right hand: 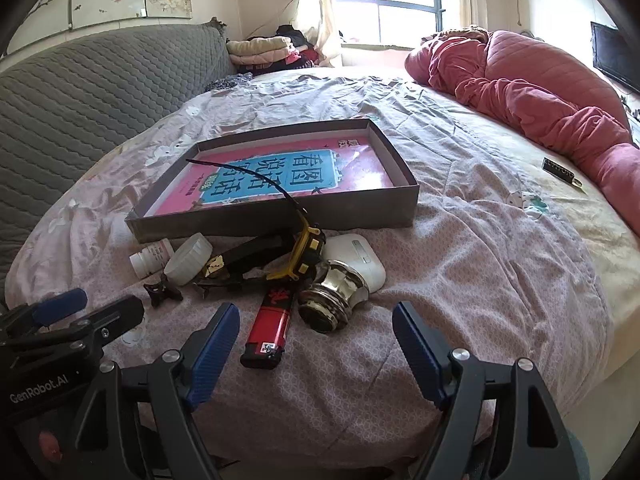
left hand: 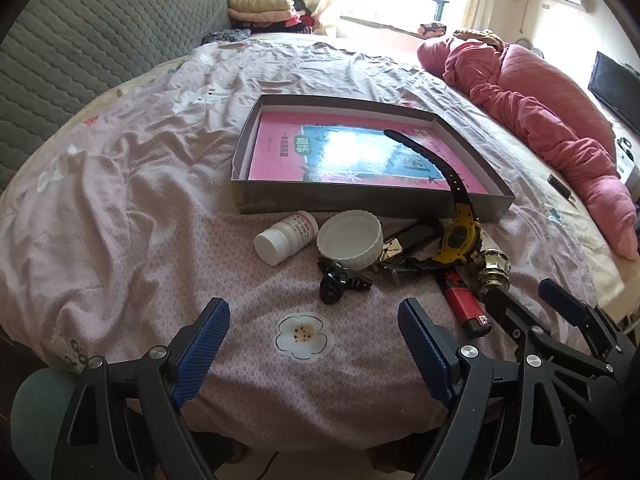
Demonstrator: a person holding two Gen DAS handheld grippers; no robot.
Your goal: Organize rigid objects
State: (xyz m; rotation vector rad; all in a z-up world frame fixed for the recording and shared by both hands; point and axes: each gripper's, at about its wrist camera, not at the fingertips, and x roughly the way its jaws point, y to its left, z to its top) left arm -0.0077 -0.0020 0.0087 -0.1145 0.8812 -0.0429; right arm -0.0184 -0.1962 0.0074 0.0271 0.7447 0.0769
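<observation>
Both grippers hang tilted downward over the near edge of the bed (left hand: pixel 120 184), side by side, each with jaws spread wide and nothing between them. The left gripper (left hand: pixel 314 344) hovers above a flower print on the sheet; the right gripper (right hand: pixel 316 344) sits just short of a red lighter (right hand: pixel 270 328) and a metal doorknob (right hand: pixel 332 300). Beyond them lies a cluster: a white pill bottle (left hand: pixel 286 236), white ribbed lid (left hand: pixel 350 240), black hair clip (left hand: pixel 340 278), white earbud case (right hand: pixel 358 260), and a yellow watch (left hand: pixel 458 240) whose strap rises over the wall of a shallow cardboard box (left hand: pixel 360 198) holding a pink book (left hand: pixel 280 148).
</observation>
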